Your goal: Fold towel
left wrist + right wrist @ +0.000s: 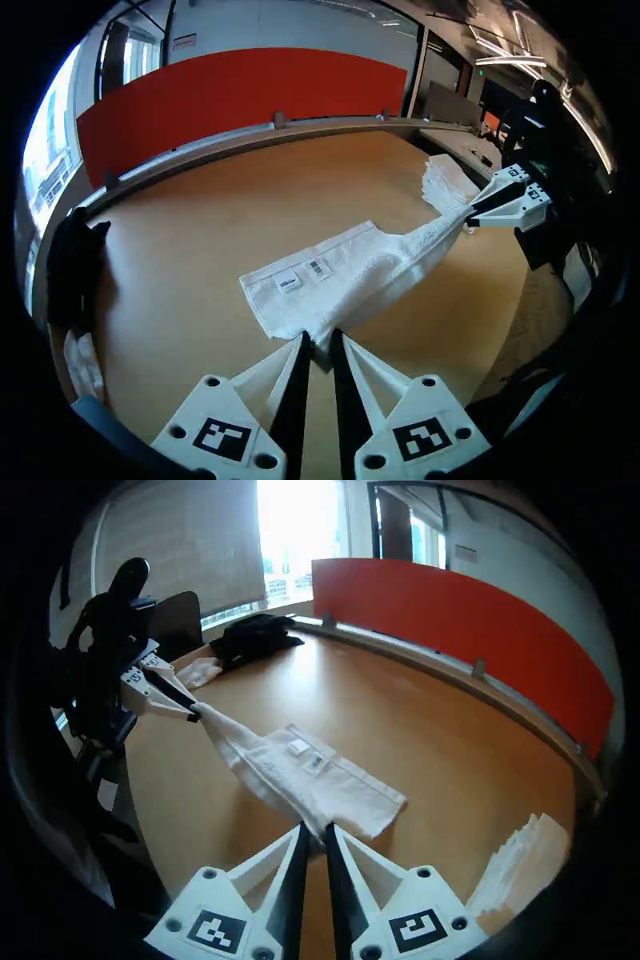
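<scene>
1. The left tongs point(318, 340) are closed on one corner of the towel point(352, 268). The right tongs point(316, 832) are closed on the other corner of the same long edge, the edge farther from the red panel point(240, 96).
2. The rest of the towel lies on the table point(200, 232) on the side toward the red panel, with its two small labels point(302, 274) facing up. Between the two grips the cloth sags and is bunched into a rope, most of all near the right tongs.
3. The step in hand looks like the first fold: the held edge is to go over toward the red panel and land on the resting edge.
4. First draw the tongs apart, parallel to the red panel, until the held edge runs straight and the bunching opens.
5. Lift both corners to the same height, just enough for the sag to clear the cloth below.
6. Move both toward the red panel at one pace. If either side leads, the fold will likely come out skewed.
7. Don't drag the resting half along. Stop short of the stack of folded towels point(444, 180), which sits nearer the red panel than the right tongs.
8. Set corner on corner and release only once the cloth lies flat.
</scene>
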{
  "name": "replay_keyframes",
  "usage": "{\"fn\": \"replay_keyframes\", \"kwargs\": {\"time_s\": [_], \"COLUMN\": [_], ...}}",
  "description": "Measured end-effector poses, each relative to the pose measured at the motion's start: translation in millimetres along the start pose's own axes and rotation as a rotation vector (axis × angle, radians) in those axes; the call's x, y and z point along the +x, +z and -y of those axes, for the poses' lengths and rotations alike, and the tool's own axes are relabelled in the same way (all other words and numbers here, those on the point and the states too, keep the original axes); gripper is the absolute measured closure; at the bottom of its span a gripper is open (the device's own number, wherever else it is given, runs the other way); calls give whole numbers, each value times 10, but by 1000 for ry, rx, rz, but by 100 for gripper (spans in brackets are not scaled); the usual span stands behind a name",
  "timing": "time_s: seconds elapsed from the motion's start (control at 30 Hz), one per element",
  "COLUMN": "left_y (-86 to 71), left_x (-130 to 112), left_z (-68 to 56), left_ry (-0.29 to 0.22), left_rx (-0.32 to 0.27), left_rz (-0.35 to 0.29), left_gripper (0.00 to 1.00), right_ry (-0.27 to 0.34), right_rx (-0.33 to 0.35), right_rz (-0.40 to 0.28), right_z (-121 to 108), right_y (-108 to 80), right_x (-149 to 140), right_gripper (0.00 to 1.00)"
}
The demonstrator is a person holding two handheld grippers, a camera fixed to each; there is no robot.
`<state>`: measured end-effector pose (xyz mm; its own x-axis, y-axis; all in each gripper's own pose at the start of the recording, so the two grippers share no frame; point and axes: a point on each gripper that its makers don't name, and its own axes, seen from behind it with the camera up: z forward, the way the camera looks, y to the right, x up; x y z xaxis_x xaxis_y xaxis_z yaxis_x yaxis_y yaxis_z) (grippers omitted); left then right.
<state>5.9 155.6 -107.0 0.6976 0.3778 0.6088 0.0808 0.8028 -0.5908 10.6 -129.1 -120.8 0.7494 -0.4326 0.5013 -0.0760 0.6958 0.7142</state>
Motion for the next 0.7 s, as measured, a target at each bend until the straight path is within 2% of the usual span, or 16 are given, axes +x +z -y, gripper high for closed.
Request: {"fn": "replay_keyframes", "kwargs": {"time_s": [0.7], "left_y": [-45], "left_x": [-39], "left_z": [-36], "left_ry": [-15], "left_rx": [-5], "left_rz": [4], "left_gripper": [81], "right_ry": [-2], "right_rx": [12], "right_rz": [13], "right_z": [54], "right_y": [-16], "right_x": [-57], "right_gripper": [85]}}
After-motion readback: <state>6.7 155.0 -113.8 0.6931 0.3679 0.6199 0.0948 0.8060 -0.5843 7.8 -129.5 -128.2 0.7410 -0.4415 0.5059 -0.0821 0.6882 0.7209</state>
